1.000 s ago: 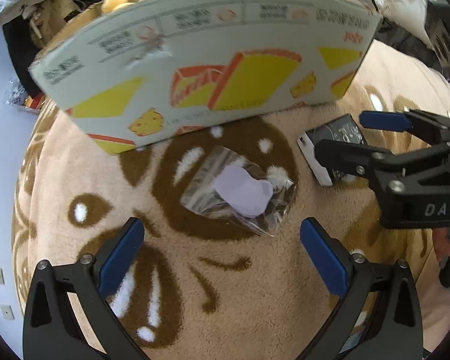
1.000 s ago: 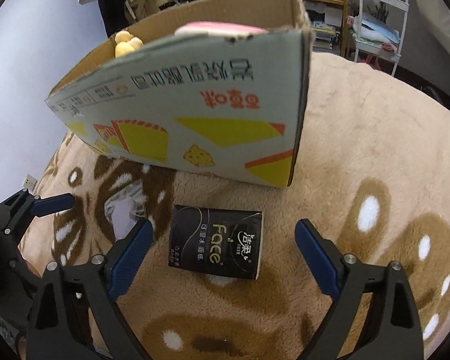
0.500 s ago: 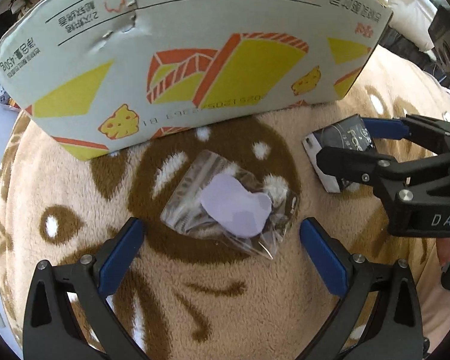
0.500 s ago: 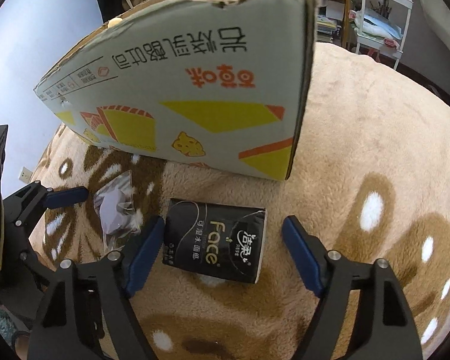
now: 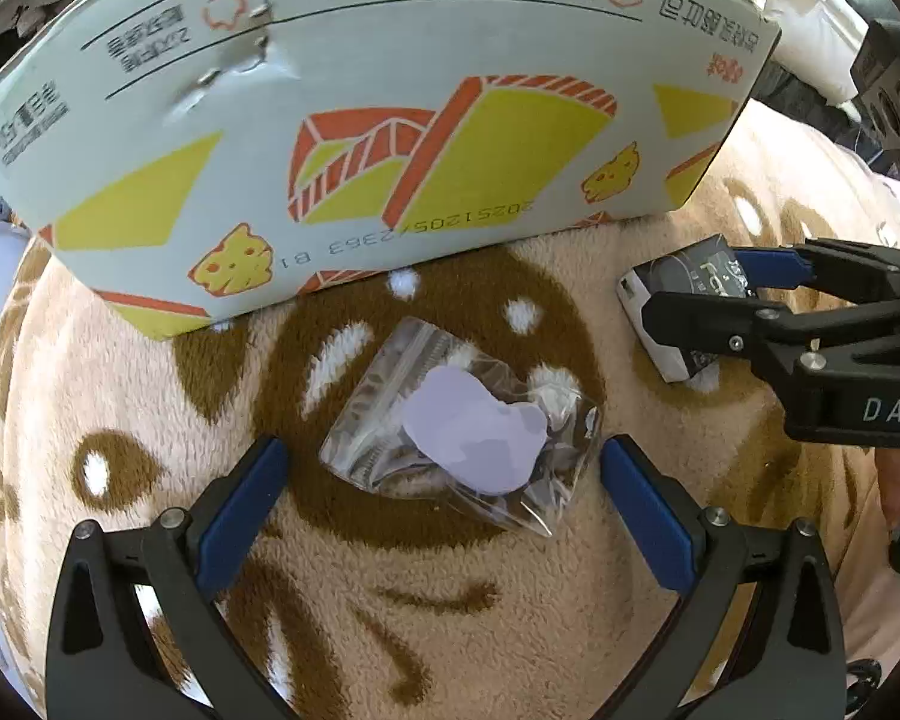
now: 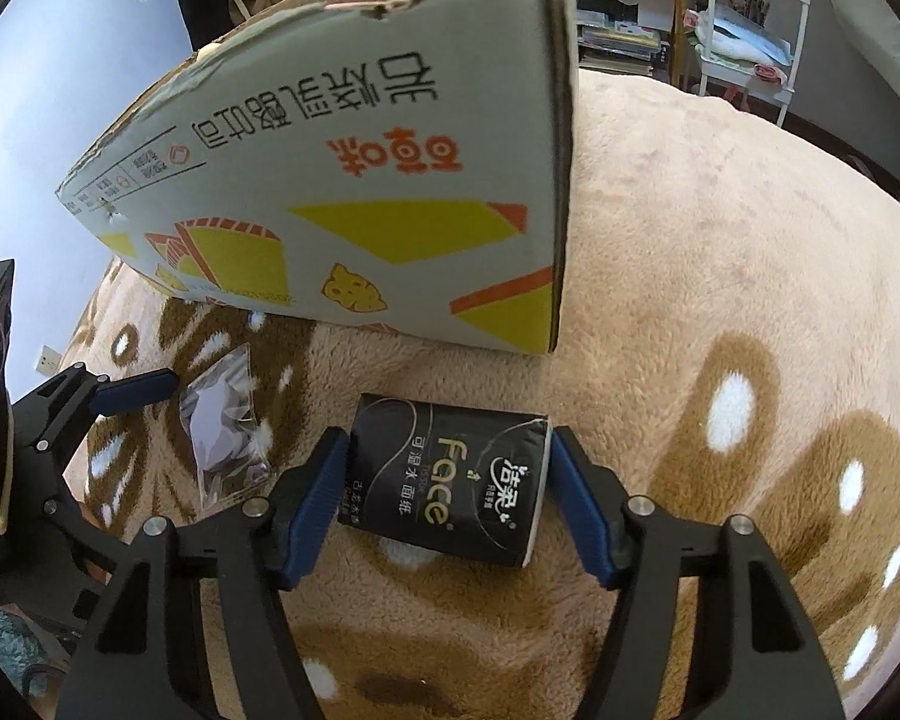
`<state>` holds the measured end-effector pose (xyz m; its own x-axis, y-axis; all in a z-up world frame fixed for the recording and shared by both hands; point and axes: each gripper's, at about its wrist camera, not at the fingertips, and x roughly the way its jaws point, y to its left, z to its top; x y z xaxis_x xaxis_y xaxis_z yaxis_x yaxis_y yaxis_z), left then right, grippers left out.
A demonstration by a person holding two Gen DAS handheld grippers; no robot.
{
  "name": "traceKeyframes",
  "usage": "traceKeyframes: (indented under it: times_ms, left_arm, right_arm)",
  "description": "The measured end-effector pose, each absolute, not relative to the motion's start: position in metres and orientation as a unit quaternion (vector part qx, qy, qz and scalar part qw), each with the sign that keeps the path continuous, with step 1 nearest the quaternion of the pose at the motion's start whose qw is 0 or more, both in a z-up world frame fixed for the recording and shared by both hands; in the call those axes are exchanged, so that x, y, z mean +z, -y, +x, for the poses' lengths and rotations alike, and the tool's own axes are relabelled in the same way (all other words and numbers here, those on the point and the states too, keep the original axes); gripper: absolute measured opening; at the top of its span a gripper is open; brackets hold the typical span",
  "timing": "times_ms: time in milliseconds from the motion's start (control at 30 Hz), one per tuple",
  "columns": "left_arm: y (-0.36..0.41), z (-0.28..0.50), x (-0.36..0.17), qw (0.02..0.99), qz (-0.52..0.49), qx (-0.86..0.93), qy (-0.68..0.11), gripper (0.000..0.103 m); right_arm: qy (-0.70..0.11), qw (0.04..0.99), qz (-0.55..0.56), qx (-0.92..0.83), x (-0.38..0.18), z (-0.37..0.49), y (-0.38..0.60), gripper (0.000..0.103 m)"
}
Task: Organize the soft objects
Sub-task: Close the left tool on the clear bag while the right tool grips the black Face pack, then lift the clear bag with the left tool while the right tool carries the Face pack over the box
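Note:
A clear plastic bag with a lilac soft piece inside (image 5: 468,426) lies on the tan and brown plush blanket (image 5: 390,588). My left gripper (image 5: 444,480) is open, its blue pads on either side of the bag's near end. A black tissue pack (image 6: 450,480) lies to the right of the bag. My right gripper (image 6: 450,498) has closed in on the pack, its pads at or against the pack's two short ends. The pack (image 5: 678,312) and the right gripper (image 5: 750,294) also show in the left wrist view. A printed cardboard box (image 6: 354,204) stands just behind both items.
The bag (image 6: 222,420) and the left gripper's finger (image 6: 132,390) show at the left of the right wrist view. Shelves and a white rack (image 6: 744,30) stand beyond the blanket at the back right. A wall (image 6: 48,60) is at the left.
Both grippers have moved down and forward toward their items. The right gripper's jaws have narrowed from wide open to the ends of the tissue pack. The left gripper stays wide open.

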<state>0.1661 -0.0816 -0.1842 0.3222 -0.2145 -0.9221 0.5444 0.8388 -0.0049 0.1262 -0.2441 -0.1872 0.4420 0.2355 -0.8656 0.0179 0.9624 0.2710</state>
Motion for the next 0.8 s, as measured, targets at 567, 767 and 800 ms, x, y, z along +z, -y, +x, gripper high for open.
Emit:
traceKeyframes:
  times_ms: [567, 767, 800]
  left_arm:
    - [0.100, 0.155, -0.182, 0.800, 0.175, -0.243, -0.520, 0.084]
    - [0.102, 0.141, -0.178, 0.801, 0.174, -0.240, -0.520, 0.075]
    - [0.103, 0.138, -0.177, 0.802, 0.175, -0.238, -0.519, 0.073]
  right_arm:
    - [-0.524, 0.841, 0.116, 0.064, -0.195, 0.126, 0.242, 0.071]
    - [-0.522, 0.843, 0.115, 0.062, -0.193, 0.125, 0.237, 0.071]
    - [-0.521, 0.843, 0.115, 0.063, -0.192, 0.124, 0.239, 0.071]
